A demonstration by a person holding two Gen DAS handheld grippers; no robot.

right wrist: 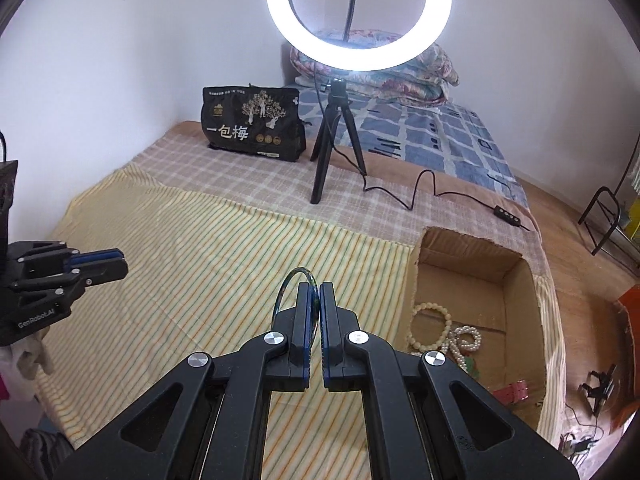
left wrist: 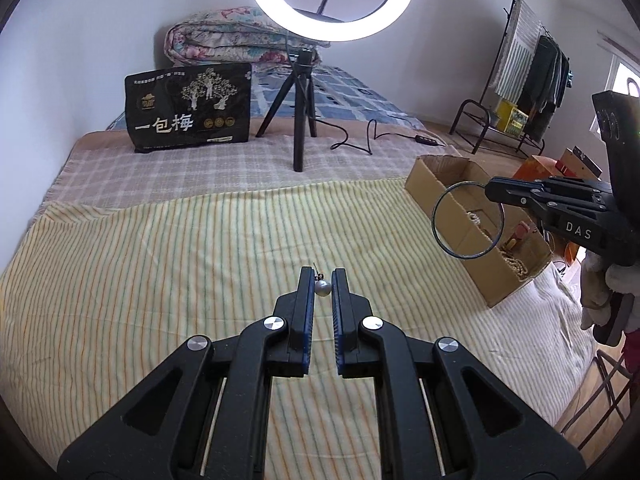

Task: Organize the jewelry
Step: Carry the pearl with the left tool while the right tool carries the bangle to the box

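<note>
Now the left tongs point(left wrist: 323, 280) pinch a pearl earring point(left wrist: 322, 287) between nearly closed tips, above the striped cloth point(left wrist: 160, 260). Off to their right, the right tongs point(right wrist: 315, 292) clamp a thin bangle point(right wrist: 294, 284) (its loop sticks out leftward), hanging over the cardboard box point(right wrist: 520, 280), where bead bracelets point(right wrist: 430, 326) lie.

our left gripper point(left wrist: 323, 280) hangs low over the bed, its jaws nearly closed on a small pearl earring point(left wrist: 322, 287). our right gripper point(right wrist: 314, 294) is raised off to the right, fingers clamped on a thin bangle point(right wrist: 294, 280).
</note>
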